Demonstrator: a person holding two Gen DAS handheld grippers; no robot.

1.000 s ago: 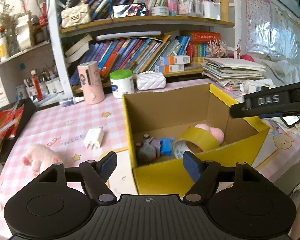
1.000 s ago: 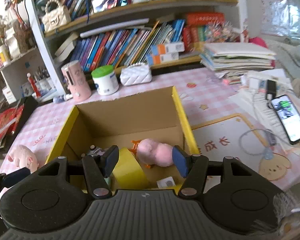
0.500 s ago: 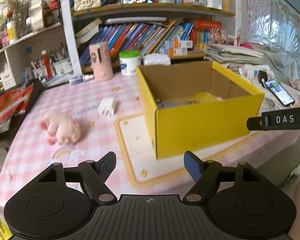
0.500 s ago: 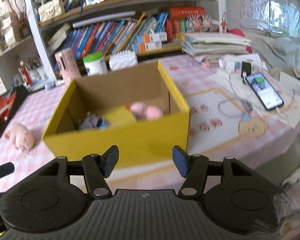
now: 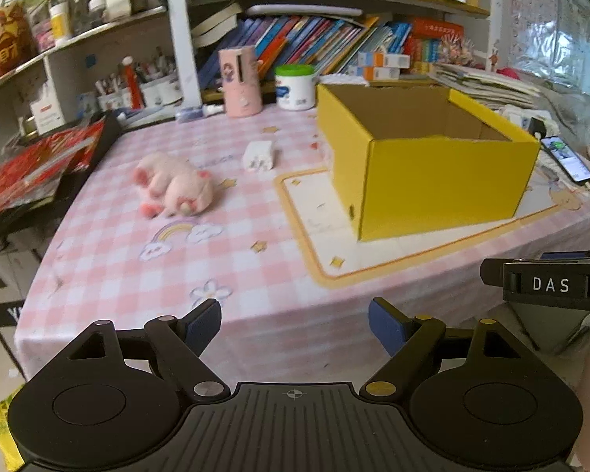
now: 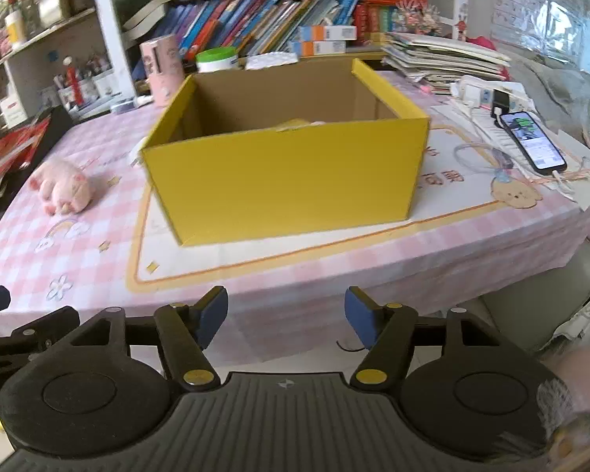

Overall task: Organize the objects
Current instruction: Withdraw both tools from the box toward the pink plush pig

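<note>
Both the left gripper point(image 5: 295, 324) and the right gripper point(image 6: 286, 314) have just been opening and hold nothing, near the yellow box point(image 6: 287, 181).

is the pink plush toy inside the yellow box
No, the pink plush toy lies on the checked tablecloth, apart from the yellow box and to its left.

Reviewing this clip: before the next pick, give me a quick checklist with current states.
1. Left claw empty, open, jaws just widened: ok.
2. Right claw empty, open, jaws just widened: ok.
3. Yellow box upright, top open: ok.
4. Pink plush toy out of the box, on the tablecloth, nothing on it: ok to pick.
5. White charger also outside the box: not ok.
6. Room left inside the box: cannot tell.
</note>
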